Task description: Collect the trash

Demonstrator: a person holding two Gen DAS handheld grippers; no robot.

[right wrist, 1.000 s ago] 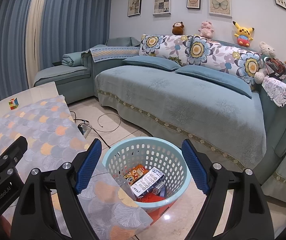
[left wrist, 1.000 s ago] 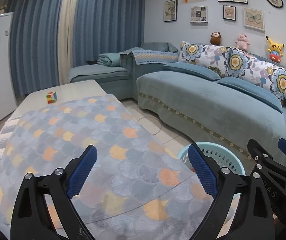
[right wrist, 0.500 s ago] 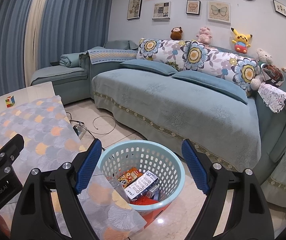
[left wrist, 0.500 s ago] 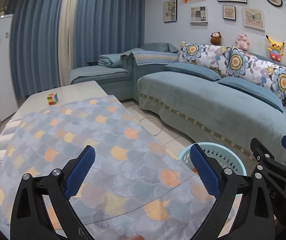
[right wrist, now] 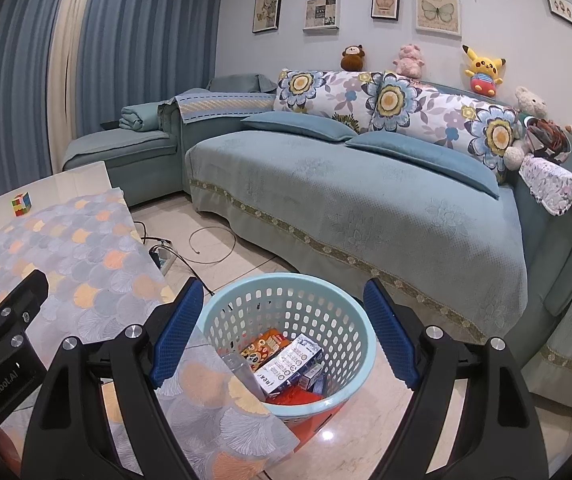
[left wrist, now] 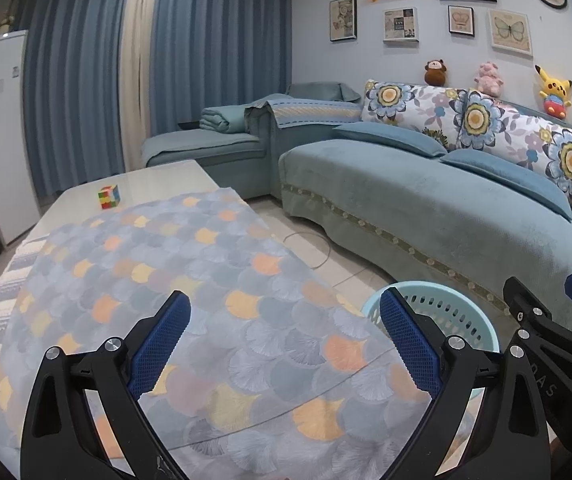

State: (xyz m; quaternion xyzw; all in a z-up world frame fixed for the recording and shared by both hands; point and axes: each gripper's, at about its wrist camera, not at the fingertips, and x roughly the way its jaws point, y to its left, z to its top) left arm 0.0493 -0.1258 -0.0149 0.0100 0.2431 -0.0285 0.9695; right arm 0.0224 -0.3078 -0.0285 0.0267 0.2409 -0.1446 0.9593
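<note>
Both grippers hang side by side, tilted a little downward, with no hand or sleeve visible behind them. The left gripper [left wrist: 284,334] hovers over the bench [left wrist: 154,184], its blue-padded fingers [left wrist: 162,336] spread wide with nothing between them; below lies only the scale-patterned cloth [left wrist: 214,280]. The right gripper [right wrist: 284,330] sits above the pale blue basket [right wrist: 222,320] on the floor at the bench's corner, fingers [right wrist: 391,334] likewise spread and empty. The trash lies inside the basket: a white carton [right wrist: 289,364], an orange packet [right wrist: 264,346] and something red [right wrist: 297,396] beneath, partly covered by the cloth's hanging edge and the basket rim, so the full contents cannot be made out. From the left wrist view the basket is half hidden behind the gripper's frame. A colour cube [left wrist: 109,197] stands at the bench's far end.
</note>
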